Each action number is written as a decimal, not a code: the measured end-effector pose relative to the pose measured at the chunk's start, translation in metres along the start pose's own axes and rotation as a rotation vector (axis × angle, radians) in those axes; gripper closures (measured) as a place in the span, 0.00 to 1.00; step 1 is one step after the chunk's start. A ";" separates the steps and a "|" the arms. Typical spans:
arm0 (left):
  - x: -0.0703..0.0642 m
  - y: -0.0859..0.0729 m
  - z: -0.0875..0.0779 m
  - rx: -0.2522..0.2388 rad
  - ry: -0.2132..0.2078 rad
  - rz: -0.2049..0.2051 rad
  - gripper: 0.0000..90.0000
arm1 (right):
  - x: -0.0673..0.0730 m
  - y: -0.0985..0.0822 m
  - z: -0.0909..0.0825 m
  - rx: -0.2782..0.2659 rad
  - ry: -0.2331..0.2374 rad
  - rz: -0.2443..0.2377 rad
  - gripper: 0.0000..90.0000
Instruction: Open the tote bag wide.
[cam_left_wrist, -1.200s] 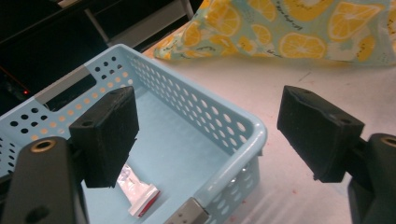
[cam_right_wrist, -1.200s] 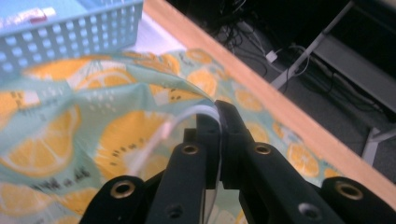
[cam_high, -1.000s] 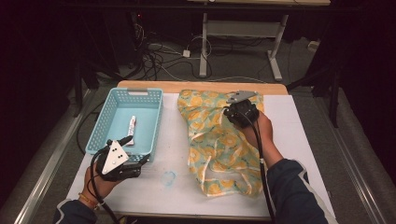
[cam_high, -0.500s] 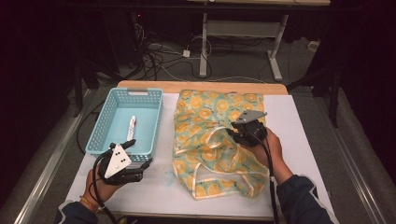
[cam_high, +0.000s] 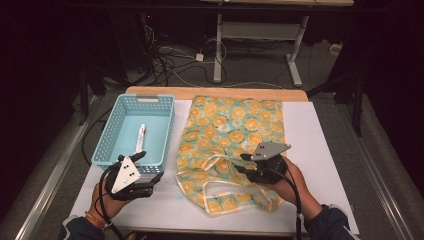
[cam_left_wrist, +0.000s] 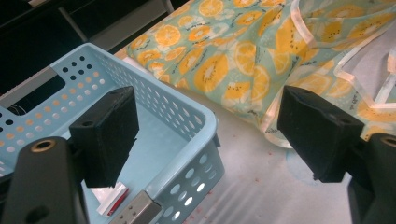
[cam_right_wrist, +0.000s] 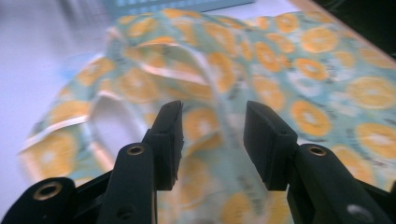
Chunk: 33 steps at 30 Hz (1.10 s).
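From the high view, the right gripper (cam_high: 246, 163) hangs over the near part of the orange-print bag (cam_high: 231, 137), its jaws having just been opening, nothing between them. The left gripper (cam_high: 150, 167) rests just before the blue basket (cam_high: 111, 140).

In the left gripper view, the jaws gape wide and empty; the basket lies below, the bag ahead.

In the right gripper view, the half-parted jaws hover above the bag.

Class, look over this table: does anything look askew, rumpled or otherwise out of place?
Yes. The orange-print bag lies skewed, its near end bunched, with the handles splayed in loose loops beside the right gripper, whose jaws have just been opening. The blue basket sits straight.
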<state>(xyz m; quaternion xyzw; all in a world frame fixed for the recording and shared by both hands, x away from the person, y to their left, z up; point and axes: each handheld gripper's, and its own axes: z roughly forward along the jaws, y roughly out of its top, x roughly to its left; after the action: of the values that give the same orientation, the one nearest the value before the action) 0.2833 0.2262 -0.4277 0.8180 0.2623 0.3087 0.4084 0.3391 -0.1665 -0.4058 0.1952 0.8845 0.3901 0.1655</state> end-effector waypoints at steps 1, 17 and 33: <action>0.000 0.000 0.000 0.001 -0.001 0.002 0.22 | 0.003 -0.002 0.002 0.011 0.029 0.009 0.66; -0.003 -0.002 0.000 0.010 -0.019 0.012 0.22 | 0.008 -0.025 0.046 0.262 0.077 -0.023 1.00; 0.018 0.005 -0.004 -0.028 0.035 -0.016 0.22 | -0.014 0.060 0.033 -0.049 -0.058 -0.049 1.00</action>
<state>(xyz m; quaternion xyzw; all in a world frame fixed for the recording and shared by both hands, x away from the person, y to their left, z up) 0.2931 0.2380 -0.4159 0.8046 0.2715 0.3233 0.4176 0.3783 -0.1154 -0.3795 0.1807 0.8740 0.4017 0.2051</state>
